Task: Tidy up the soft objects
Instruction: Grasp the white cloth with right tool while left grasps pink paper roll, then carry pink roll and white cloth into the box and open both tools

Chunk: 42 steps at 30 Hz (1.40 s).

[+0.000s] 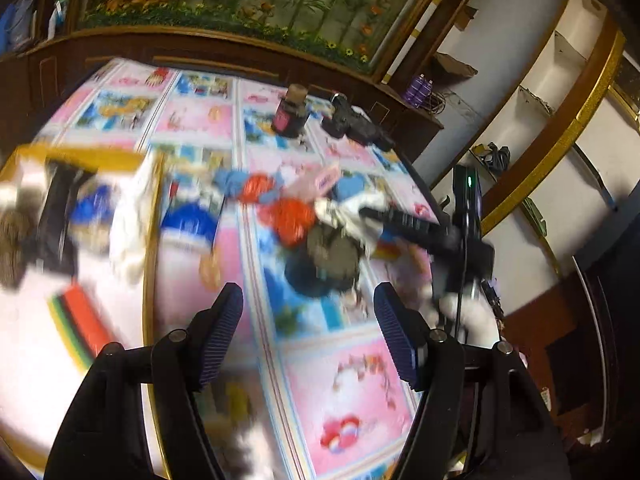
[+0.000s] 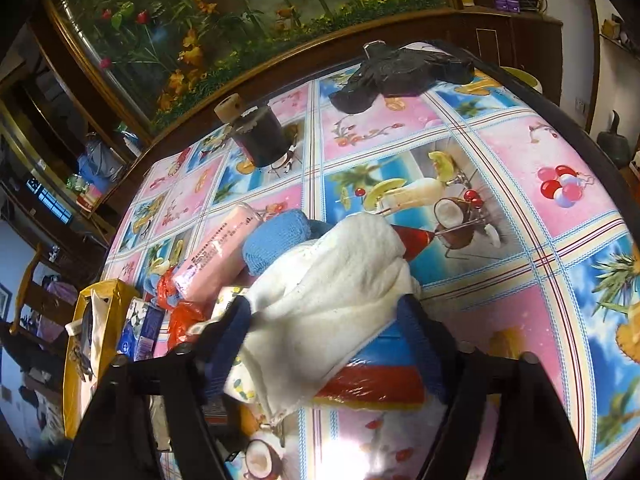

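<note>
In the right wrist view a crumpled white towel (image 2: 332, 288) lies over a plastic-wrapped pack with blue, red and yellow stripes (image 2: 372, 384). My right gripper (image 2: 324, 320) is closed around them, its blue pads pressing the bundle from both sides. Just beyond lie a pink wrapped roll (image 2: 216, 256), a blue knitted cloth (image 2: 276, 240) and an orange-red plastic bag (image 2: 180, 316). The left wrist view is blurred. My left gripper (image 1: 308, 332) hangs open above the patterned tablecloth with nothing between its fingers. The right gripper (image 1: 400, 224) shows there at the pile of soft things (image 1: 288, 216).
A yellow-rimmed box (image 1: 80, 156) with several items stands at the table's left, also seen as the yellow box (image 2: 72, 344). A dark jar with a cork lid (image 2: 260, 136) and a black bundle (image 2: 400, 72) sit at the far side. A wooden cabinet runs behind the table.
</note>
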Each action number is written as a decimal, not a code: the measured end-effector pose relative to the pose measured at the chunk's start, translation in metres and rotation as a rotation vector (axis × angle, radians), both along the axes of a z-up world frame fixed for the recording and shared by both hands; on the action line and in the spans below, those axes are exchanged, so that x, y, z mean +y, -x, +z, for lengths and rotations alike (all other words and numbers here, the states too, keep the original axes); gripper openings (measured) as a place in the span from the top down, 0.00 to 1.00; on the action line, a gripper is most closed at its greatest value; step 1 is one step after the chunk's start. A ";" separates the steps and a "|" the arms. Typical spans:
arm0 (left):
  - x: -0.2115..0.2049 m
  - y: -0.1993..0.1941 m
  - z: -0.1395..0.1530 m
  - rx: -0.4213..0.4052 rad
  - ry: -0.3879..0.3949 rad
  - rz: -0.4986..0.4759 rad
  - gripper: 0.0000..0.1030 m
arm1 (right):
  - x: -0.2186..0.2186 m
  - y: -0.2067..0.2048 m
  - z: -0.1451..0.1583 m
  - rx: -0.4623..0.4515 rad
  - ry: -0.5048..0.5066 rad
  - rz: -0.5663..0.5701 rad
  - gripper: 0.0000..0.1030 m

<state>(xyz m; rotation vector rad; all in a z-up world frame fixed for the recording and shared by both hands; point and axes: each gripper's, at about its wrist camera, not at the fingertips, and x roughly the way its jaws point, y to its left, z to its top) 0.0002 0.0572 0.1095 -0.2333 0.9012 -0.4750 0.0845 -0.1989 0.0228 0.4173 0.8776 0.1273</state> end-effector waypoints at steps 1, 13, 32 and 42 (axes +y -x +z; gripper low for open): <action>-0.006 -0.012 0.004 -0.009 -0.013 -0.008 0.35 | -0.002 -0.001 -0.002 0.004 -0.015 0.007 0.66; -0.123 -0.144 -0.038 0.066 -0.289 -0.261 0.35 | -0.030 0.000 -0.014 0.006 -0.127 0.022 0.78; -0.096 -0.143 -0.022 0.023 -0.200 -0.204 0.78 | -0.036 0.010 -0.003 -0.056 -0.199 0.034 0.86; -0.003 -0.044 0.034 -0.067 -0.054 -0.088 0.78 | -0.047 0.024 0.004 -0.146 -0.245 0.029 0.87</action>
